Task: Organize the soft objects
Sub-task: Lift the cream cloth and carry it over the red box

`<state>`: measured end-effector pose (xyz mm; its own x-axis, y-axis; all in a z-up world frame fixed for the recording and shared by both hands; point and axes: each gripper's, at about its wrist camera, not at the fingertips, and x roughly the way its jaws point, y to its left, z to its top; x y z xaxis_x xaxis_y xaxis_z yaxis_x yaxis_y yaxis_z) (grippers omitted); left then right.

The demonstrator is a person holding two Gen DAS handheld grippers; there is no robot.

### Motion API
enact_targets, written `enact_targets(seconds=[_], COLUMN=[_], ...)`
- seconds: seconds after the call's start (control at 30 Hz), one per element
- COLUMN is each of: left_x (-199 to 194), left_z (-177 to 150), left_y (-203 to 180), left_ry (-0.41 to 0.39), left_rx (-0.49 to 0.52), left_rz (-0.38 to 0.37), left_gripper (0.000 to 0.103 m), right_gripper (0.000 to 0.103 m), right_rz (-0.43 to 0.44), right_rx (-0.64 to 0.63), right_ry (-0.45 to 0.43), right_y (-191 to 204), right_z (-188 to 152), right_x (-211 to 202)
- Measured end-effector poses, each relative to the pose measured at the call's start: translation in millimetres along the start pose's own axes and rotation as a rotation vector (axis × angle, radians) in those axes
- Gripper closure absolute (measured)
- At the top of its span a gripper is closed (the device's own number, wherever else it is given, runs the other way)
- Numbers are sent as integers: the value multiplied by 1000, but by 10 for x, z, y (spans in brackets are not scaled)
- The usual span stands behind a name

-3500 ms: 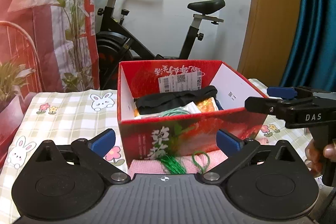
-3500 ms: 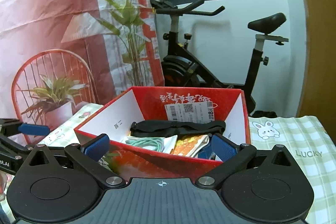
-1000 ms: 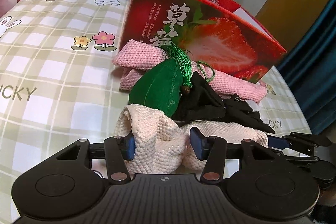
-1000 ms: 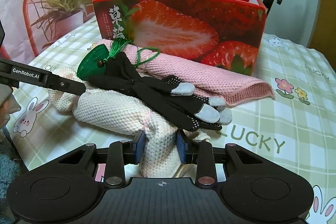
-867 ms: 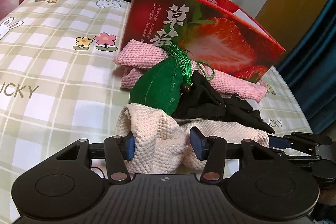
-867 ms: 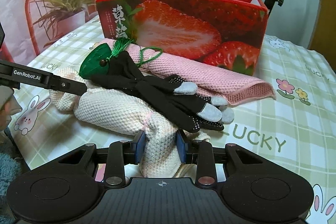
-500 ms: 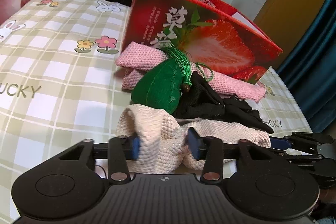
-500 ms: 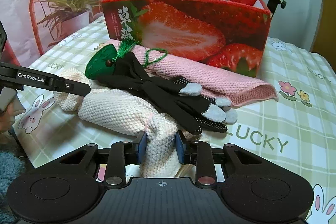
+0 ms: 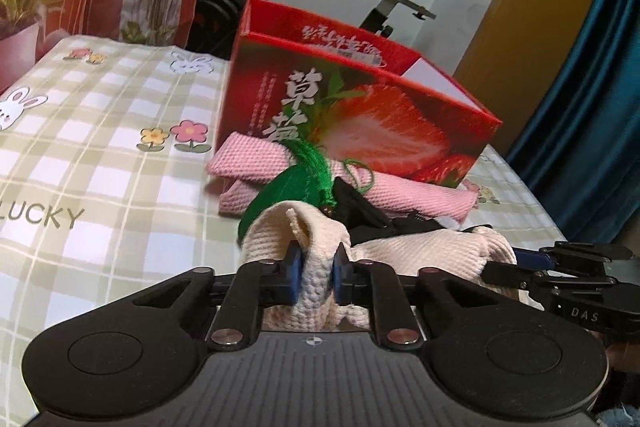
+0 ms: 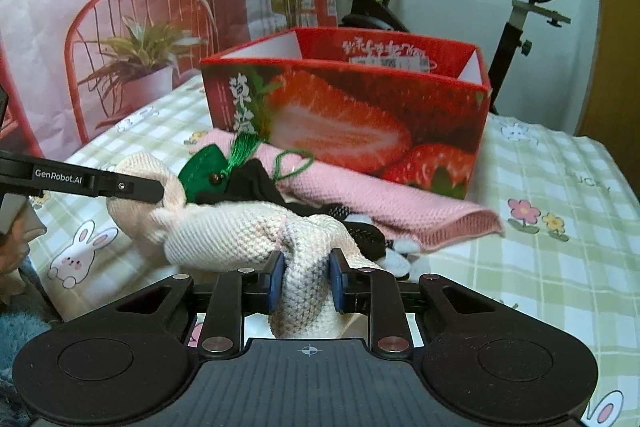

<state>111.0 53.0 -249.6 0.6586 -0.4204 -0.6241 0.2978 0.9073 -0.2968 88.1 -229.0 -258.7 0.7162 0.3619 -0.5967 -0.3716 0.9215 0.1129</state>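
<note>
Cream knit towel [image 9: 420,247] pinched at both ends by left tool [image 9: 314,273] and right tool [image 10: 306,281].

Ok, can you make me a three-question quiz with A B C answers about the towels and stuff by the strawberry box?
1. Where does the pink towel lie?
A. inside the box
B. on the table against the strawberry box
C. on the bike seat

2. What colour is the leaf-shaped pouch?
A. green
B. yellow
C. blue

3. What are the left gripper and right gripper doing?
A. both open in the air
B. both clamped on the cream towel
C. one holds the box

Answers: 1 B, it lies along the box's front. 2 A, green with a green tassel. 3 B, cream cloth is bunched between each pair of fingers.
</note>
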Motion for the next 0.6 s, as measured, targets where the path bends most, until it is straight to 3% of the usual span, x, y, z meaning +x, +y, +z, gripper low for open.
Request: enact_targets(seconds=[0.37, 0.6], left_x=[98, -102], left_z=[-43, 43], left_y=[54, 53], left_ry=[45, -43], left_rx=[-9, -15], left_rz=[-2, -31], left_gripper=[87, 91], right_gripper=[82, 82], right_rz=[1, 11], right_rx=[6, 8], right_ry=[34, -28], right_y=[-10, -18], right_z=[-40, 54], right_x=[98, -52])
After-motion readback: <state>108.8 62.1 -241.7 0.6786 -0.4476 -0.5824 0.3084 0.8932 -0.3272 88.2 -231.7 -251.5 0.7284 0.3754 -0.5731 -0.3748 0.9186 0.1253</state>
